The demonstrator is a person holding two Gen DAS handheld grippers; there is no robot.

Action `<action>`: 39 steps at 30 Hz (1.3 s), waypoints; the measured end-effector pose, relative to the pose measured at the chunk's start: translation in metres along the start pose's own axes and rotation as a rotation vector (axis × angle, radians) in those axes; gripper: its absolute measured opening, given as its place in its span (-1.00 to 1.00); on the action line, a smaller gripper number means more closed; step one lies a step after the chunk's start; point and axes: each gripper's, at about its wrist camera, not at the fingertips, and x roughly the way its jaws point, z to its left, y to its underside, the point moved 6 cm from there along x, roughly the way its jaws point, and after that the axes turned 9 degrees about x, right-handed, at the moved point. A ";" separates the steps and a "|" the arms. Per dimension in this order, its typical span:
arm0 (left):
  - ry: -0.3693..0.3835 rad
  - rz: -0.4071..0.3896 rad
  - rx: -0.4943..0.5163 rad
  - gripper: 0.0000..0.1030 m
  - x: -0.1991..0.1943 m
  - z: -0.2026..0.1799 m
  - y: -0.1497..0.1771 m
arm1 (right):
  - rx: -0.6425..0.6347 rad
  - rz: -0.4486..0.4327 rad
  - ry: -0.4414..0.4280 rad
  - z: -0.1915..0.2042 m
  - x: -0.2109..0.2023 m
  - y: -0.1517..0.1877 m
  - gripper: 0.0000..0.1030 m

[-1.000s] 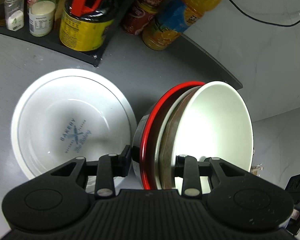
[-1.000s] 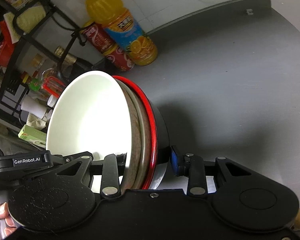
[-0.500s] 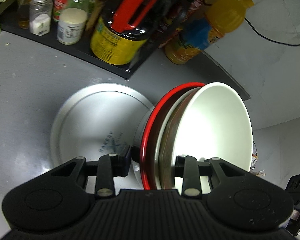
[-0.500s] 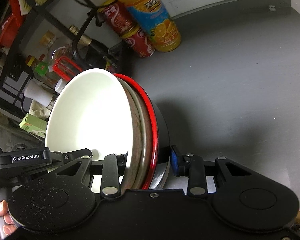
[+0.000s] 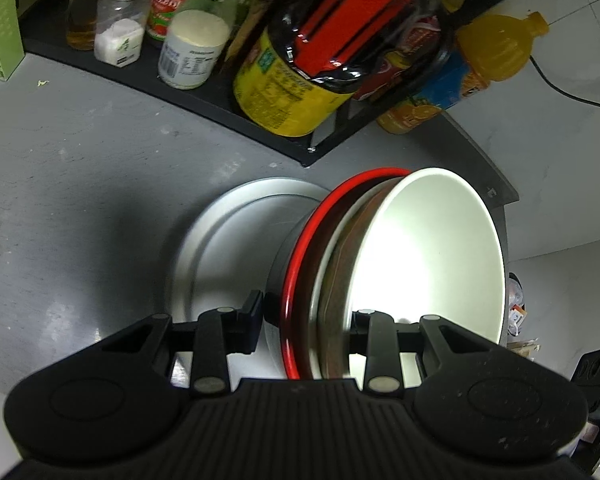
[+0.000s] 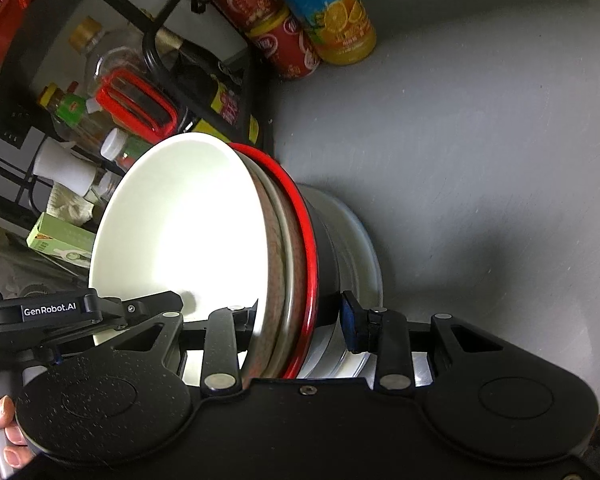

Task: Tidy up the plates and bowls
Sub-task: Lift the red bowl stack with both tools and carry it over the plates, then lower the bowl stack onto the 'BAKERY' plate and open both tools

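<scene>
Bowls [image 5: 380, 280] sit nested in one stack, pinched by the left gripper [image 5: 306, 320] and right gripper [image 6: 300, 316], just above the white plate [image 5: 236, 248]. Lowering both sides evenly should keep them from tipping.

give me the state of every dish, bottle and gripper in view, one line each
bowl stack: nested, gripped on both sides, above the plate
white plate: flat on the counter
left gripper: shut on stack rim
right gripper: shut on stack rim
orange juice bottle: upright, capped
</scene>
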 end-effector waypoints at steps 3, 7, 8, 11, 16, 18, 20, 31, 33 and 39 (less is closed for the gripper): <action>-0.002 0.017 0.005 -0.37 0.002 0.008 0.000 | 0.009 0.005 0.007 0.001 0.005 0.006 -0.36; -0.004 0.030 0.008 -0.37 0.005 0.017 0.000 | 0.022 0.006 0.017 0.000 0.010 0.012 -0.36; -0.003 0.034 0.008 -0.37 0.005 0.019 0.000 | 0.025 0.007 0.020 0.000 0.011 0.013 -0.36; 0.000 0.043 0.010 -0.37 0.009 0.023 0.000 | 0.036 0.004 0.028 -0.002 0.013 0.015 -0.36; 0.008 0.058 0.016 -0.37 0.014 0.027 0.001 | 0.063 0.002 0.018 -0.005 0.017 0.018 -0.36; -0.002 0.057 0.030 -0.37 0.016 0.028 0.002 | 0.075 -0.003 0.010 -0.006 0.018 0.019 -0.36; -0.011 0.047 0.045 -0.36 0.016 0.027 0.001 | 0.086 -0.012 0.001 -0.006 0.019 0.018 -0.36; -0.021 0.035 0.064 -0.34 0.011 0.028 -0.001 | 0.106 -0.040 -0.044 -0.003 0.018 0.018 -0.15; -0.026 0.013 0.077 -0.33 0.008 0.027 -0.002 | 0.095 -0.061 -0.041 -0.001 0.012 0.017 -0.14; -0.078 -0.018 0.142 -0.18 -0.002 0.023 -0.007 | 0.052 -0.137 0.014 0.000 -0.013 0.016 0.27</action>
